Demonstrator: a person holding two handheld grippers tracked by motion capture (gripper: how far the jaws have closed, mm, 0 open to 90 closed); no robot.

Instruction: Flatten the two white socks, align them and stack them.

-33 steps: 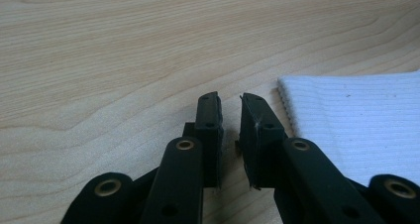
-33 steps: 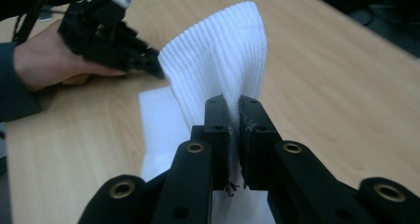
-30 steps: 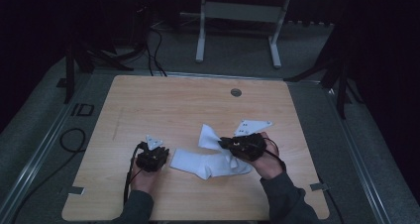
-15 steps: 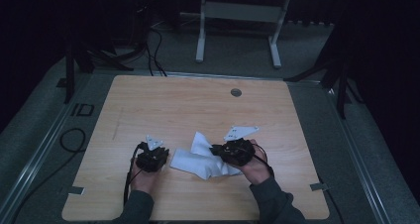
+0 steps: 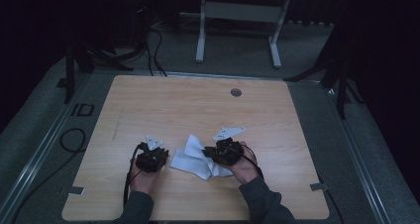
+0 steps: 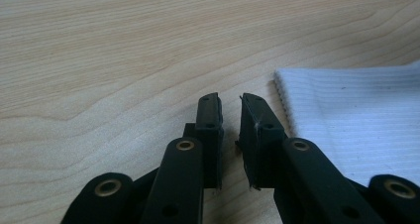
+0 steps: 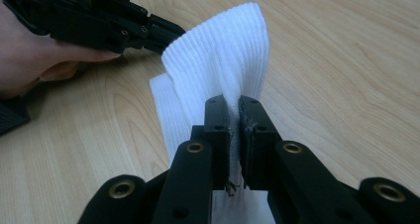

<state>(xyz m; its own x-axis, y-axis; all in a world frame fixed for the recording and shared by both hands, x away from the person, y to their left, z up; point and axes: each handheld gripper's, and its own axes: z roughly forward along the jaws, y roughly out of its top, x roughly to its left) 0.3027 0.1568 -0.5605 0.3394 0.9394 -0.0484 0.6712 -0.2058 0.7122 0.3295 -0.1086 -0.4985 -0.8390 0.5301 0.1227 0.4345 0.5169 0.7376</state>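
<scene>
A white ribbed sock [image 5: 194, 158] lies on the wooden table [image 5: 198, 110] between my two grippers. My right gripper [image 5: 209, 152] is shut on a fold of the sock [image 7: 218, 55], which rises and drapes away from its jaws [image 7: 234, 105]. My left gripper [image 5: 164, 159] rests low over the table at the sock's left end. Its jaws [image 6: 230, 102] stand a narrow gap apart with nothing between them, and the sock's edge [image 6: 356, 120] lies just to their right. In the right gripper view the left gripper [image 7: 161, 33] and its hand appear beyond the sock.
A round grommet [image 5: 236, 92] is set in the table near its far edge. Cables [image 5: 69, 140] lie on the grey floor to the left. A white metal stand [image 5: 237, 16] is behind the table. Bare wood spreads across the far half.
My right gripper has come leftward and down toward the left one, carrying the sock's end over the rest of it. The left gripper has stayed where it was.
</scene>
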